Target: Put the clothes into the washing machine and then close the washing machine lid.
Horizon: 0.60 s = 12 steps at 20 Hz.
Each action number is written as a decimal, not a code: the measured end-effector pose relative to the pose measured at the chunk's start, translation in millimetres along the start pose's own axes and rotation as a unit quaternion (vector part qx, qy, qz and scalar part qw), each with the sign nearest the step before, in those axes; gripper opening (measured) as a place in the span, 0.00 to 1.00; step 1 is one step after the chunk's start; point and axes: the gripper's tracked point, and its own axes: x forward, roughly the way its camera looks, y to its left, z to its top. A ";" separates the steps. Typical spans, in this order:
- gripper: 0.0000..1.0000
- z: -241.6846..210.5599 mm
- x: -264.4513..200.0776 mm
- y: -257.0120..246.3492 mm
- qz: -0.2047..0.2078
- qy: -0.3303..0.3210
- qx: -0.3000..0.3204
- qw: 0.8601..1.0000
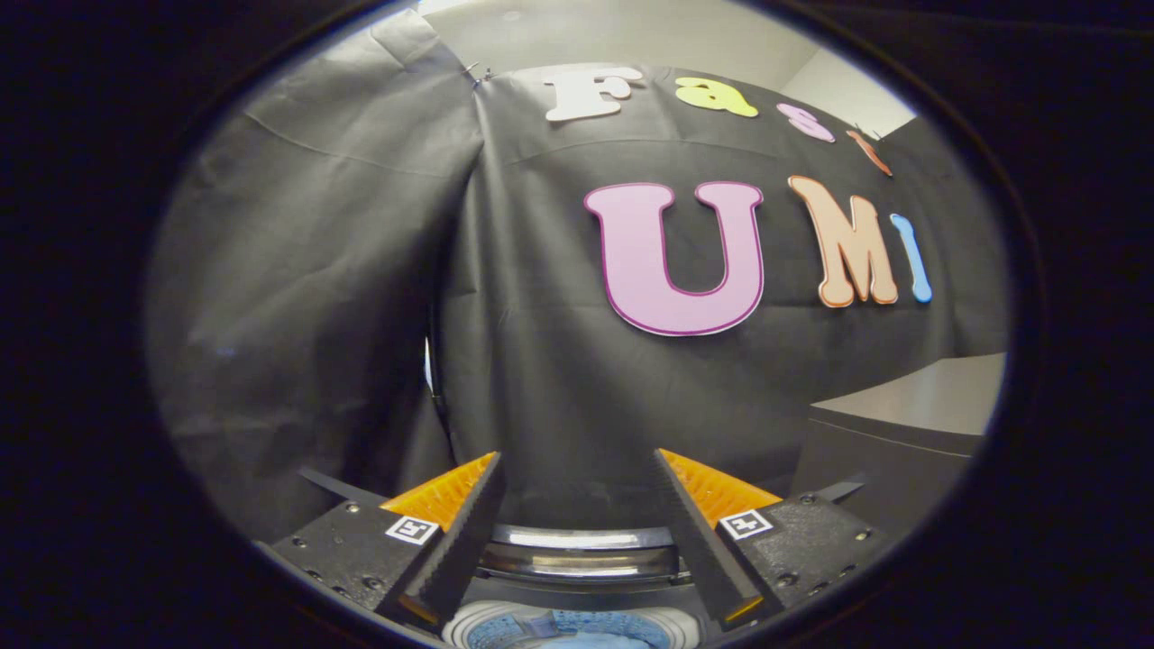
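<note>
Looking forward along the gripper (577,505), we find the jaws standing wide apart with nothing between them, their tips aimed at the black cloth of the booth wall (577,397) rather than at anything to be handled. The washing machine (577,622) lies below and just ahead of the jaws: we see the pale ring of its round opening at the foot of the view, between the two fingers (460,541), with a patch of blue inside it that may be the drum, or cloth already lying in it; we cannot tell which. Beyond that opening, still between the fingers, runs a curved, glossy band with bright reflections (581,552), which we take for the raised lid or the rear rim of the tub, though the frame does not settle it. No garment is in the jaws, and we make out no loose clothes around the machine from here. So the relation that matters is plain: the work lies downward, not forward. The gripper points level over the machine while the opening sits under the fingertips, its centre roughly on the line midway between them. In our judgement the coming move calls for tipping the wrist down. Off to the right, well apart, a grey worktop (920,401) carries nothing we can see.
</note>
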 end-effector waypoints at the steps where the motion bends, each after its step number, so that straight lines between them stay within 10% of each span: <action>1: 0.98 0.0 -0.7 0.0 0.001 -0.001 0.000 1.000; 12: 0.97 -43.6 -20.8 0.1 -0.015 0.095 0.042 0.994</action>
